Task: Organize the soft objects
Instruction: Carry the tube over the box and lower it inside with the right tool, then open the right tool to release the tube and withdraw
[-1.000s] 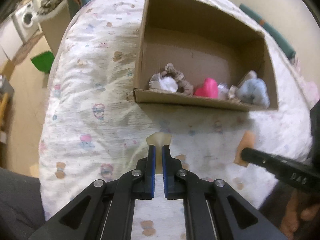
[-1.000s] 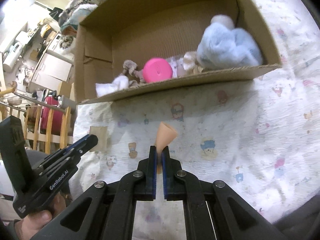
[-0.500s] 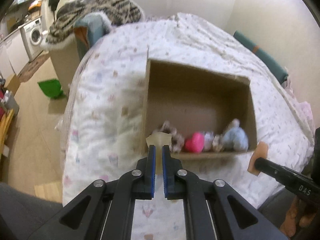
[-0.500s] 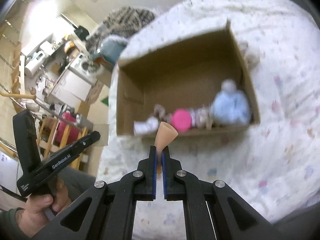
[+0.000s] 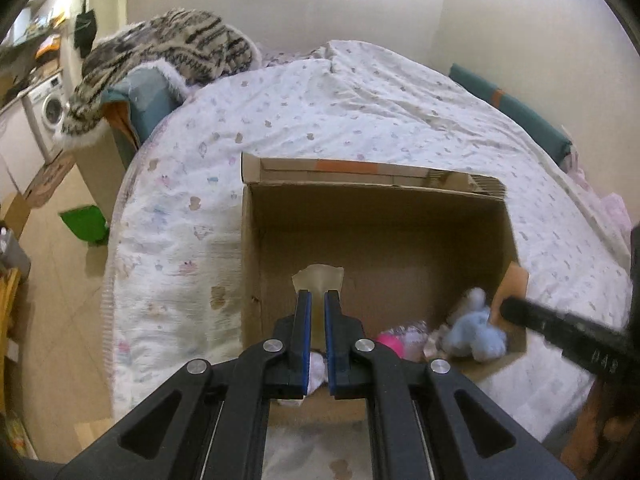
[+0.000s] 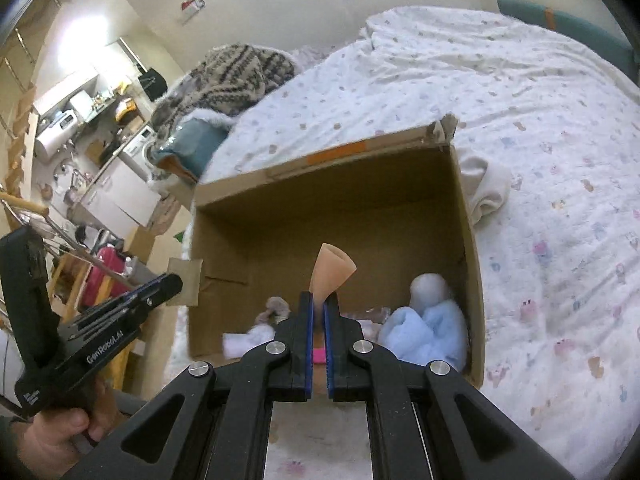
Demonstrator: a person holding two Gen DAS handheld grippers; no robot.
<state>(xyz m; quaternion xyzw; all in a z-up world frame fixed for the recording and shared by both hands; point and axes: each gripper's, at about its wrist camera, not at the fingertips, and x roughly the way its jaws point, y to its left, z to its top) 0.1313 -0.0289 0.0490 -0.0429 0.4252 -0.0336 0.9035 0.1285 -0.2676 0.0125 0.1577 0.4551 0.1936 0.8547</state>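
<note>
We hold both tools above the open cardboard box (image 5: 372, 216) on the printed bedsheet (image 5: 180, 208). Our left gripper (image 5: 316, 294) pinches a pale yellowish soft piece (image 5: 318, 278); our right gripper (image 6: 318, 296) pinches a peach curled piece (image 6: 332, 270), possibly a sponge. In the box lie a light blue plush toy (image 6: 428, 332), a pink object (image 5: 390, 340) and a white cloth (image 6: 250, 340).

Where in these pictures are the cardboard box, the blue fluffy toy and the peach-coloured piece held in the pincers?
cardboard box (image 5: 248, 264): left wrist view, on its left wall.
blue fluffy toy (image 6: 432, 332): right wrist view, on its body.
peach-coloured piece (image 6: 332, 272): right wrist view, on its flared upper part above the pincers.
</note>
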